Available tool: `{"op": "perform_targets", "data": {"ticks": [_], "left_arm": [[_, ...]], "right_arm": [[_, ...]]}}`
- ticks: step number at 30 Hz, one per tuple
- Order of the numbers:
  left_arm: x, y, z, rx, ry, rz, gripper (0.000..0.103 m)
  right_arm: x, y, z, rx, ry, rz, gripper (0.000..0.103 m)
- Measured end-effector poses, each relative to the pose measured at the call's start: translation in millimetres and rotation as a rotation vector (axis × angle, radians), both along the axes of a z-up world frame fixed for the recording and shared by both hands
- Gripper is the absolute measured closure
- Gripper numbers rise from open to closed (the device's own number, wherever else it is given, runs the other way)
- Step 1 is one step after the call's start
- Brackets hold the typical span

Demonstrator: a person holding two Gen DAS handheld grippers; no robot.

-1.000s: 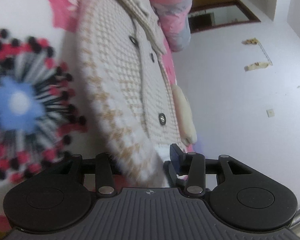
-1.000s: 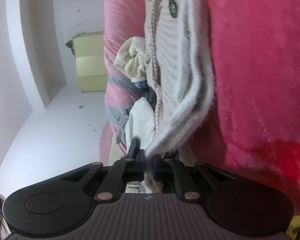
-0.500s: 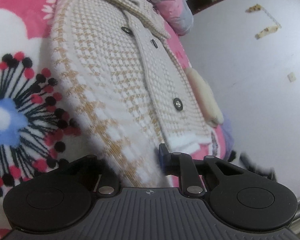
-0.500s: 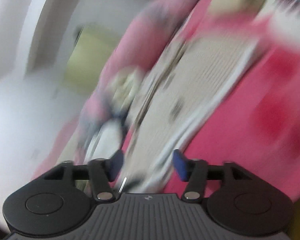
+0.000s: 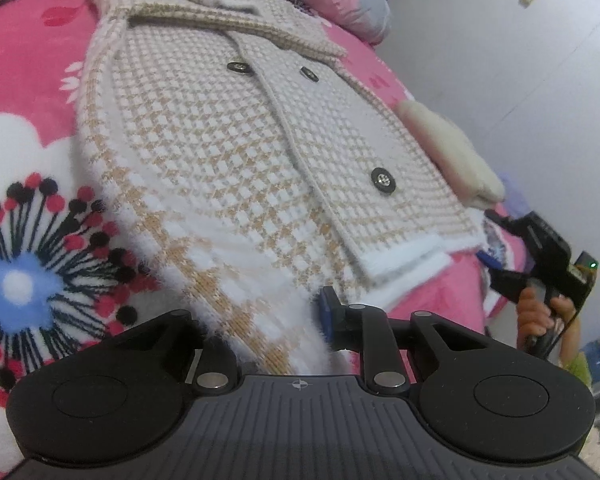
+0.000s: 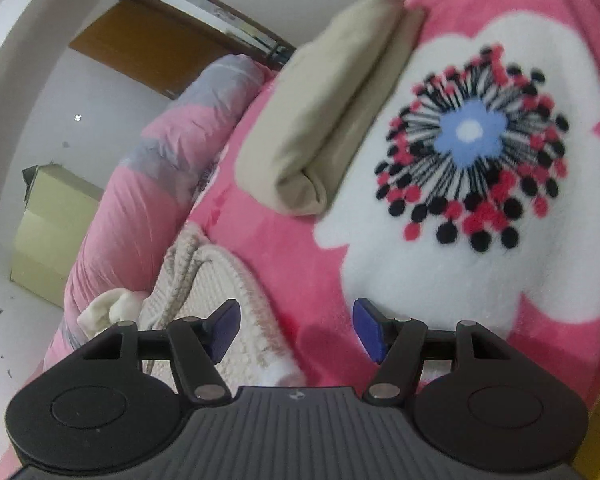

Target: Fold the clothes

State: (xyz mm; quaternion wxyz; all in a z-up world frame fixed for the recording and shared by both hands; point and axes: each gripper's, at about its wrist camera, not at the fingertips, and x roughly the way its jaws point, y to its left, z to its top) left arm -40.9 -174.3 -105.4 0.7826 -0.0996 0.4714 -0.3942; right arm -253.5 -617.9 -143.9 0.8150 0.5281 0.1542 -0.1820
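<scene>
While left gripper (image 5: pixel 268 320) tilts down clenching cardigan (image 5: pixel 236 152) hem, right gripper (image 6: pixel 296 328) fingers released.

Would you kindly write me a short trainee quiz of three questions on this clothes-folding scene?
1. True or false: the right gripper is clamped on the cardigan.
2. Which gripper has the cardigan's fuzzy hem between its fingers? A) left B) right C) neither
3. Fill in: the folded beige cloth lies beside the blanket's big ____ print.

Key:
1. False; its jaws stand apart with nothing between them.
2. A; the left gripper pinches the hem.
3. Flower.
</scene>
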Motion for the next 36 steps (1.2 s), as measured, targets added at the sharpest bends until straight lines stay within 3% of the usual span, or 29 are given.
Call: {"op": "perform_targets", "data": {"ticks": [8,16,36], "left_arm": [[-6,-12,8,0.082,-0.044,0.008,0.082],[-26,-27,17,0.208,-0.180,0.017,0.077],[-38,-32,21,0.263,-0.244,0.034,0.075]], "right_arm": [[1,-4,4,-0.001,-0.016,0.040,0.036],[15,9,9,-0.003,0.042,0.094,0.036],[18,27,4,0.093,0.053,0.159,0.038]]}}
